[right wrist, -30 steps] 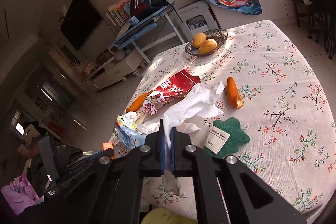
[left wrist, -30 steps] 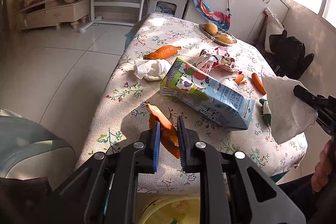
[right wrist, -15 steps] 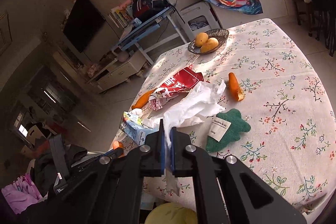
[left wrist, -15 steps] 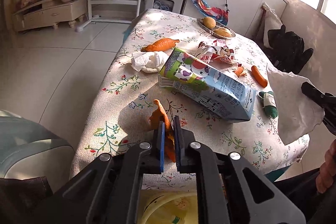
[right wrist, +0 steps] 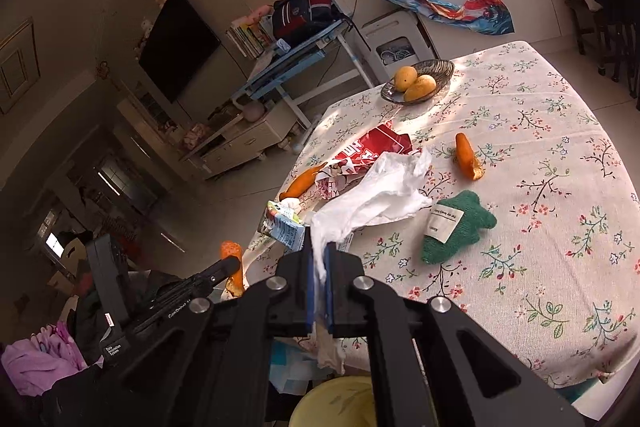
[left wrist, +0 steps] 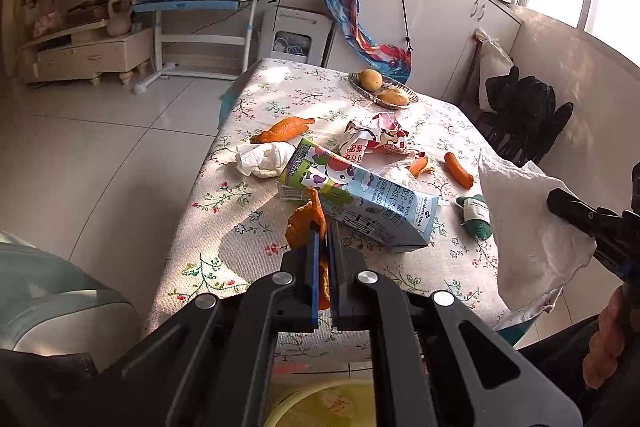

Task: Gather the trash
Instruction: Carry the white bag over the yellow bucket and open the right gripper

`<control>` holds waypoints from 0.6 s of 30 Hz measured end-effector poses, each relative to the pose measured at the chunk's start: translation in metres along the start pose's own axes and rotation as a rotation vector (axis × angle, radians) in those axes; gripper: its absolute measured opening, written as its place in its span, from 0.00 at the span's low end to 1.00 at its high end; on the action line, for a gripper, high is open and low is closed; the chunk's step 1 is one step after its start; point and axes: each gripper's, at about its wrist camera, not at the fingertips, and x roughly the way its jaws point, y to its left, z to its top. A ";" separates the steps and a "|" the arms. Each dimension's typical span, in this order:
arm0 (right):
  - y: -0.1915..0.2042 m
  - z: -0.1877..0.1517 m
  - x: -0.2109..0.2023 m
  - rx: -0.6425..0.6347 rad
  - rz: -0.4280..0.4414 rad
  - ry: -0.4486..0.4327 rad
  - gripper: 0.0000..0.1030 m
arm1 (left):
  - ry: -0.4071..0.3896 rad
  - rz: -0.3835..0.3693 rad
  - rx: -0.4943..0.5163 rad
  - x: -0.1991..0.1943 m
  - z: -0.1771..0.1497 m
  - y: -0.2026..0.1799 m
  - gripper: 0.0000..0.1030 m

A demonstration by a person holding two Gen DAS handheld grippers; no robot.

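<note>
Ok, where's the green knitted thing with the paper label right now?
In the right wrist view the green knitted piece lies on the floral tablecloth, just right of the held white tissue and below the orange peel.

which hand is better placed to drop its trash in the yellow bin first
Left, probably. The left gripper grips orange peel with the yellow bin right beneath it; the right gripper holds a tissue partly over the table.

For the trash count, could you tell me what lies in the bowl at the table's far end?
The bowl holds two yellow-orange fruits, touching each other. Whatever might lie under them is covered and cannot be seen.
</note>
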 end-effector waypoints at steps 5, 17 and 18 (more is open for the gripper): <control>0.024 -0.025 -0.016 -0.058 0.041 0.014 0.05 | -0.016 0.006 0.015 -0.010 -0.002 -0.001 0.04; 0.075 -0.135 0.017 -0.259 0.059 0.469 0.05 | -0.073 0.002 -0.046 -0.042 -0.002 0.018 0.04; 0.076 -0.143 0.024 -0.280 0.045 0.514 0.05 | -0.073 0.001 -0.047 -0.044 -0.003 0.019 0.04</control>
